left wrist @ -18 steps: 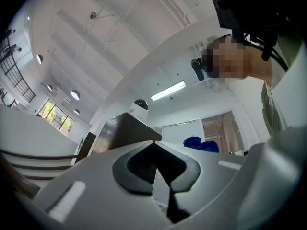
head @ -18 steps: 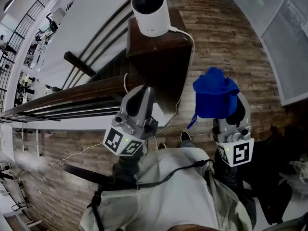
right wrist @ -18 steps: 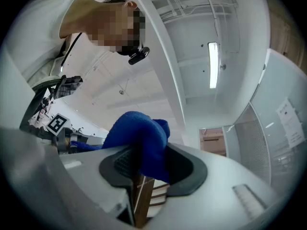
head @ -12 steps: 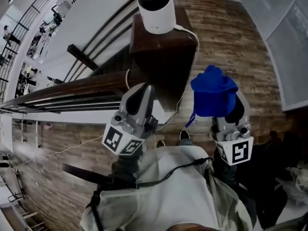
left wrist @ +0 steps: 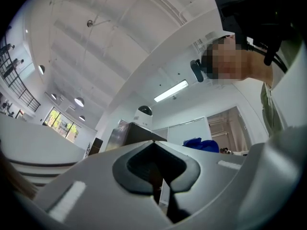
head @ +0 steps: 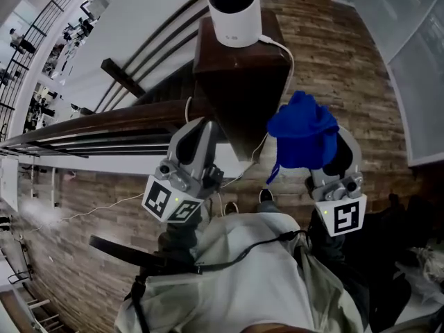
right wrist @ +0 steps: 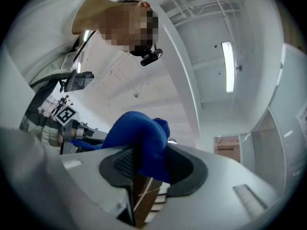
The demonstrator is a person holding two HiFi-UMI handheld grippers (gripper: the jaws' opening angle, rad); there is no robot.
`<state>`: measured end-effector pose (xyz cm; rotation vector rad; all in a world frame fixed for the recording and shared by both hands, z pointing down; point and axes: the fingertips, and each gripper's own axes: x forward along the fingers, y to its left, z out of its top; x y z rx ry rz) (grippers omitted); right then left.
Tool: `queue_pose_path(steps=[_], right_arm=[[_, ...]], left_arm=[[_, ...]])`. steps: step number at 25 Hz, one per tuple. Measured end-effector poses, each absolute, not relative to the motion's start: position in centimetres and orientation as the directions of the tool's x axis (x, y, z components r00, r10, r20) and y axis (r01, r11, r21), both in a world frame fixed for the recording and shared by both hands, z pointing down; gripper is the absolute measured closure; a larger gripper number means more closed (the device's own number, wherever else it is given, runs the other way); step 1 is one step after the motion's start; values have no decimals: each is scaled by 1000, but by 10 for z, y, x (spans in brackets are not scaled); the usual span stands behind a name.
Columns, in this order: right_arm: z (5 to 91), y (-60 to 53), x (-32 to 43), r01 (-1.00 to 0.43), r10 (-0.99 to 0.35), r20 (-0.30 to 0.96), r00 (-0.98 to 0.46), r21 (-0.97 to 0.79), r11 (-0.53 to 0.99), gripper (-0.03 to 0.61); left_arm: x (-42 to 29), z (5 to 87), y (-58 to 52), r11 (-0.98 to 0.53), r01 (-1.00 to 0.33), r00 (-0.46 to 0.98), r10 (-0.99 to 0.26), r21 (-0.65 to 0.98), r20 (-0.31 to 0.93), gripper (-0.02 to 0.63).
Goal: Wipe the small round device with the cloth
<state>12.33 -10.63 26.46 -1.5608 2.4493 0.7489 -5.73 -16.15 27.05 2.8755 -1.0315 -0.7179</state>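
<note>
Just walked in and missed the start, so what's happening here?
A person holds tongs in each hand. The right tongs are shut on a bunched blue cloth, held short of the round white device on the dark wooden post. The left tongs are shut and empty. No wiping yet: cloth and device are apart.

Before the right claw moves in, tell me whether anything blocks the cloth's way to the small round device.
Nothing visible does. The cloth in the right claw has open air up to the device on its dark post; only the white cable hangs down the post's right side.
</note>
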Motion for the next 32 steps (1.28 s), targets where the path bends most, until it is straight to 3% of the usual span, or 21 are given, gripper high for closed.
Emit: queue_pose_path(steps=[7, 15, 21, 28, 32], right_arm=[[180, -144, 142, -831, -806, -405, -432, 526, 182, 436], [106, -194, 108, -760, -810, -426, -404, 649, 37, 436], [61, -231, 91, -691, -877, -378, -296, 719, -77, 436], [86, -234, 31, -460, -865, -331, -378, 878, -135, 436], [112, -217, 32, -457, -871, -297, -391, 884, -97, 436]], left_arm=[[-73, 214, -179, -808, -588, 705, -535, 38, -465, 612], [-63, 155, -203, -795, -603, 732, -517, -68, -443, 612], [-56, 136, -214, -790, -609, 729, -518, -77, -447, 612], [-52, 134, -207, -797, -598, 737, -505, -84, -450, 612], [-56, 138, -209, -790, -608, 728, -516, -76, -452, 612]])
